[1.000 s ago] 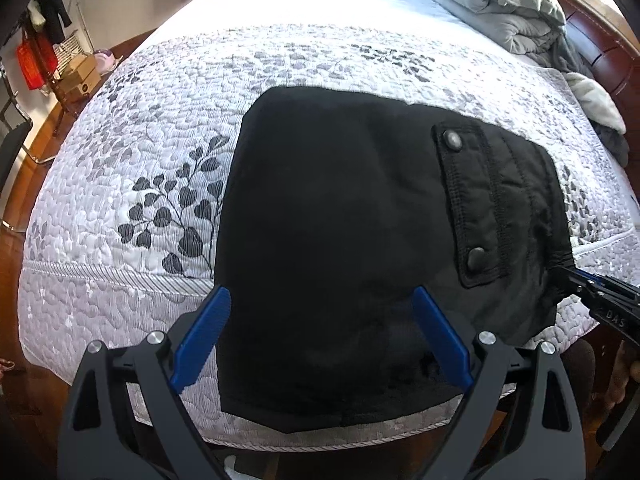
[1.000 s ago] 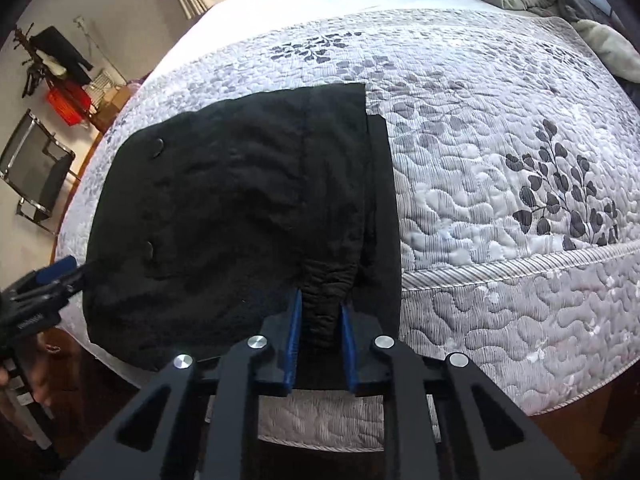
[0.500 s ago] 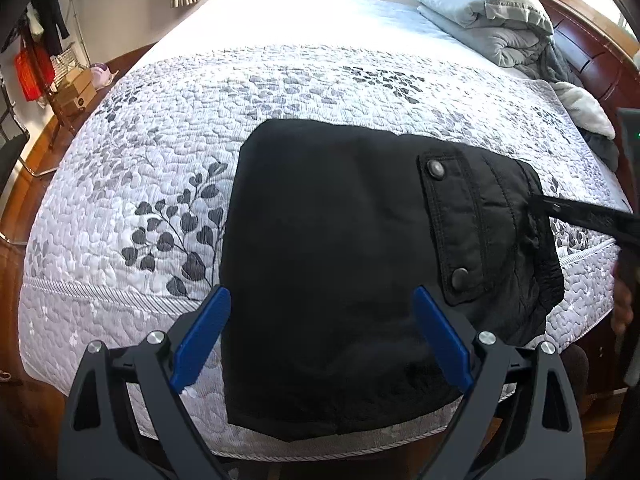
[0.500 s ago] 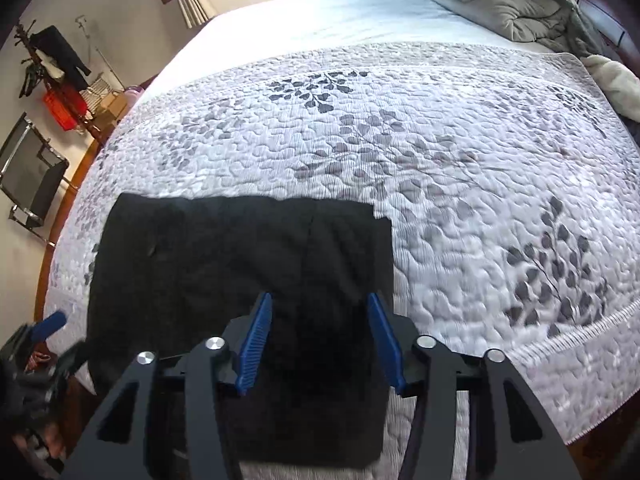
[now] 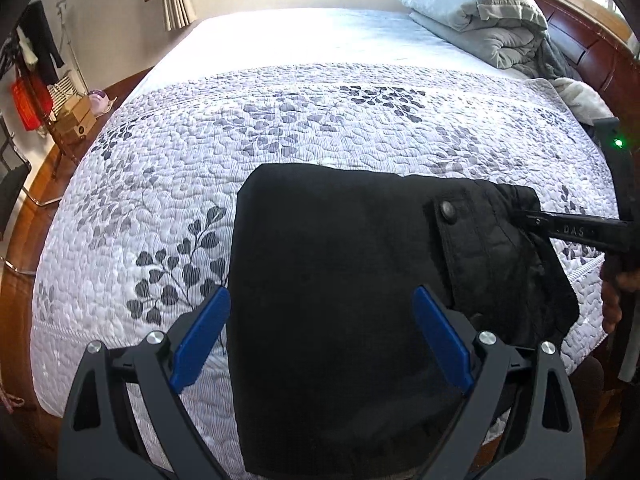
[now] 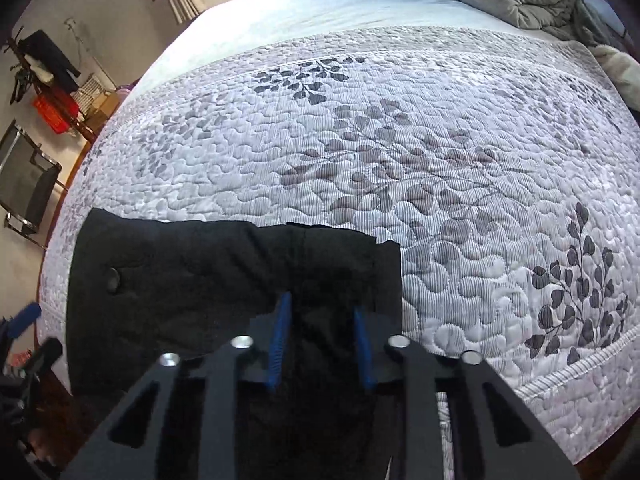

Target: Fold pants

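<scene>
The black pants (image 5: 340, 264) lie folded on the quilted bed (image 5: 280, 128), close to its near edge, with a snap-button pocket flap (image 5: 460, 232) toward the right. My left gripper (image 5: 320, 296) hovers wide open just above them, nothing pinched. My right gripper (image 6: 321, 305) has its jaws closing, and a bunch of black fabric at the pants' edge (image 6: 324, 280) sits between the blue pads. In the left wrist view the right gripper (image 5: 524, 218) bites into the pants' raised right edge.
A folded grey duvet (image 5: 472, 12) and a pale blanket (image 5: 580, 96) lie at the bed's head by the wooden headboard (image 5: 592, 52). Boxes and a red crate (image 5: 28, 104) stand on the floor at the left. A folding chair (image 6: 24, 180) stands beside the bed.
The right gripper let go of the gathered waistband, opened, moved along the pants' edge and has narrowed on fabric again. The left gripper stayed open and drew back a little.
</scene>
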Motion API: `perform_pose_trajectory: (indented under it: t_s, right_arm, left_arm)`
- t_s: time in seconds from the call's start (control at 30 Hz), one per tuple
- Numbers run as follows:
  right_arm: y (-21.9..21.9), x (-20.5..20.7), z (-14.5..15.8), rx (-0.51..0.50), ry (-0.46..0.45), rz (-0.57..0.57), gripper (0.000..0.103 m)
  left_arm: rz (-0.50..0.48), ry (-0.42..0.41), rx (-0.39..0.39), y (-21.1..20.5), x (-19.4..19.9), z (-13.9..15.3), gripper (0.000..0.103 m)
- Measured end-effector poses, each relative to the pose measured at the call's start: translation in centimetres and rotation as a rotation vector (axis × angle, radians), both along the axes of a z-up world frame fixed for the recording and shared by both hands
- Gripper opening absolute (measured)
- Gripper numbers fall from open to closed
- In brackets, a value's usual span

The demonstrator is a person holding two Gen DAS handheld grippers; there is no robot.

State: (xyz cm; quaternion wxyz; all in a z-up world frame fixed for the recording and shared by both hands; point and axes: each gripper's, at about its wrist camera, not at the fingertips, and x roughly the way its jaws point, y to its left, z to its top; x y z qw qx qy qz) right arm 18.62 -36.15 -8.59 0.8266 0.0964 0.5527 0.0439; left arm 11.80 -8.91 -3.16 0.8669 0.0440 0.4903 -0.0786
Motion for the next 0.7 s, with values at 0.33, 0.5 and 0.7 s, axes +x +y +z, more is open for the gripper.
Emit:
perform_pose_trajectory:
  t_s: [0.33, 0.5, 0.7]
  right_arm:
    - [-1.1, 0.2, -0.4, 0.018, -0.021, -0.041, 0.015]
    - [-1.4, 0.7, -0.5, 0.019, -0.027, -0.058, 0.014]
    - [-1.0, 0.6, -1.0, -0.004, -0.007, -0.049, 0.014]
  left_arm:
    - [-0.018, 0.009, 0.007, -0.5, 1.5, -0.8, 0.092]
    - [-0.027, -0.003, 0.006, -0.8, 1.8, -0.5, 0.093]
    - [-0.03, 0.018, 0.01, -1.0, 2.4, -1.1, 0.094]
